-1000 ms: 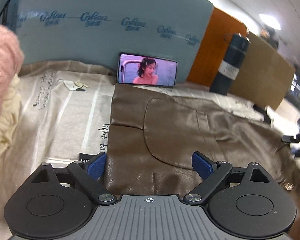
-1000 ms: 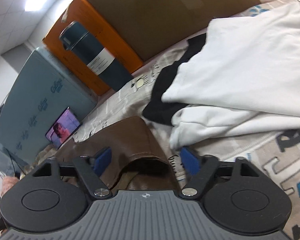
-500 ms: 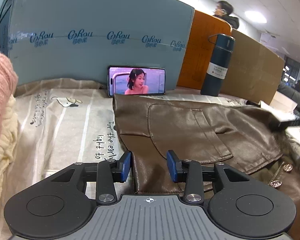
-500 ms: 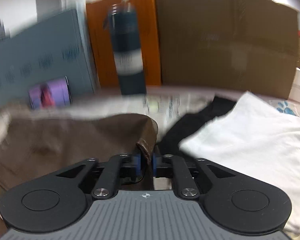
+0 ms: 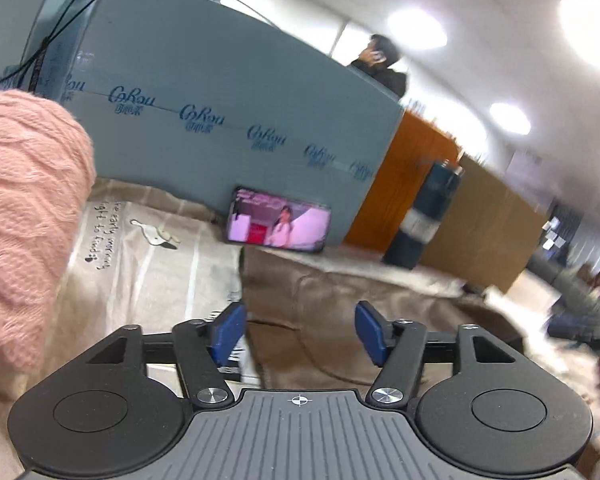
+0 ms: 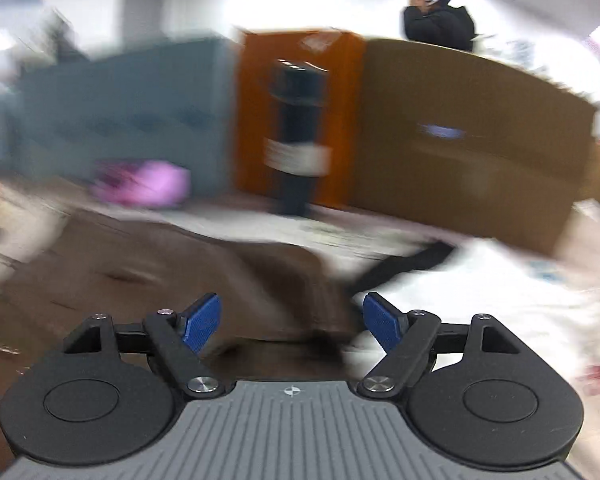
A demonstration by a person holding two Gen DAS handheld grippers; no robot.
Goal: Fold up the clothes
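A brown leather garment (image 5: 340,304) lies spread on the printed sheet (image 5: 148,264). My left gripper (image 5: 298,334) is open above the garment's near left part, holding nothing. In the blurred right wrist view the same brown garment (image 6: 148,276) lies ahead and to the left. My right gripper (image 6: 292,324) is open over its right edge, empty. White clothes (image 6: 480,300) and a black garment (image 6: 404,264) lie to the right.
A pink knit pile (image 5: 24,216) stands close at the left. A phone (image 5: 278,226) leans on a blue-grey board (image 5: 220,120). A dark flask (image 5: 424,216) stands by an orange panel and cardboard. A person (image 6: 436,16) stands behind.
Both grippers were closed or closing on the brown garment half a second ago. Both are now open and have lifted and tilted away, leaving the garment lying on the sheet.
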